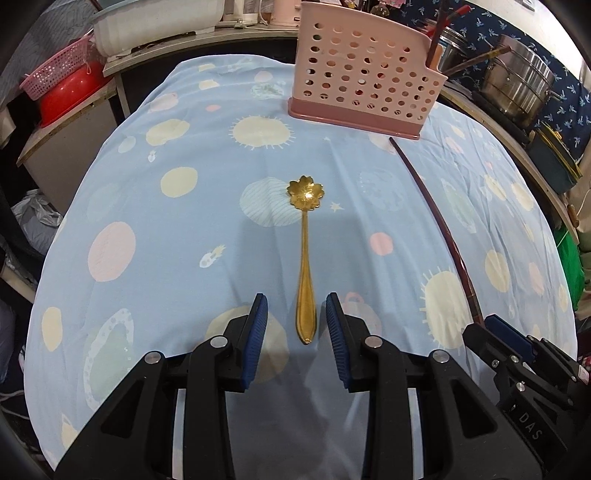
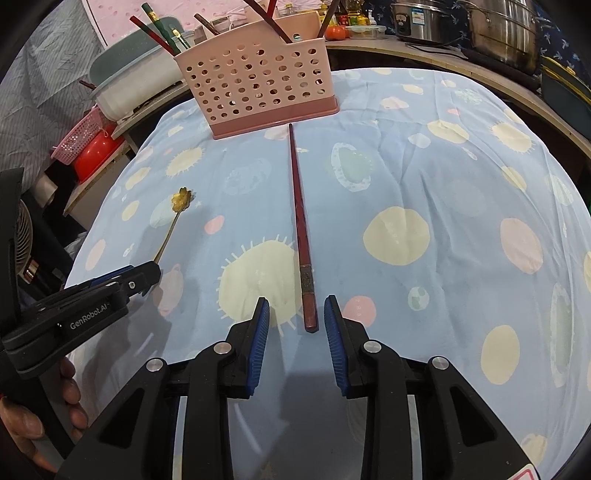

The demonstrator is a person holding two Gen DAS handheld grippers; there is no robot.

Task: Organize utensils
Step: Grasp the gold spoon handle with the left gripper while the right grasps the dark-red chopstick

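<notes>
Two hand-held grippers hovered low over a worktop (image 1: 155,229) draped in a pale blue cloth printed with planets and suns. The left gripper (image 1: 297,314) pointed straight down the line of a gold spoon (image 1: 305,258) with a flower-shaped bowl, its jaws spread wide on either side of the handle's end and closed on nothing; the blue ribbed pads (image 1: 258,332) stood clear of the metal. The right gripper (image 2: 296,315) was posed the same way over a dark red chopstick (image 2: 300,221), jaws wide apart and empty, the thick butt of the stick lying between the fingertips without touching either pad. In the right wrist view the left gripper reached in from the left edge, a bare hand (image 2: 33,417) wrapped around its grip.

Both utensils lay flat on the cloth, roughly side by side and well apart, their far ends aimed at a pink perforated utensil holder (image 1: 364,74) standing upright near the far edge of the worktop. The chopstick's thin tip stopped just short of the holder's base; the spoon's bowl lay farther back. Several chopsticks (image 2: 162,33) already stood inside the holder. Open cloth stretched to the right of the chopstick and between the two utensils. Beyond the far edge crowded steel pots (image 2: 506,26), a red bowl (image 1: 66,96) under a pink basket (image 1: 55,74), and a white tub (image 1: 155,26).
</notes>
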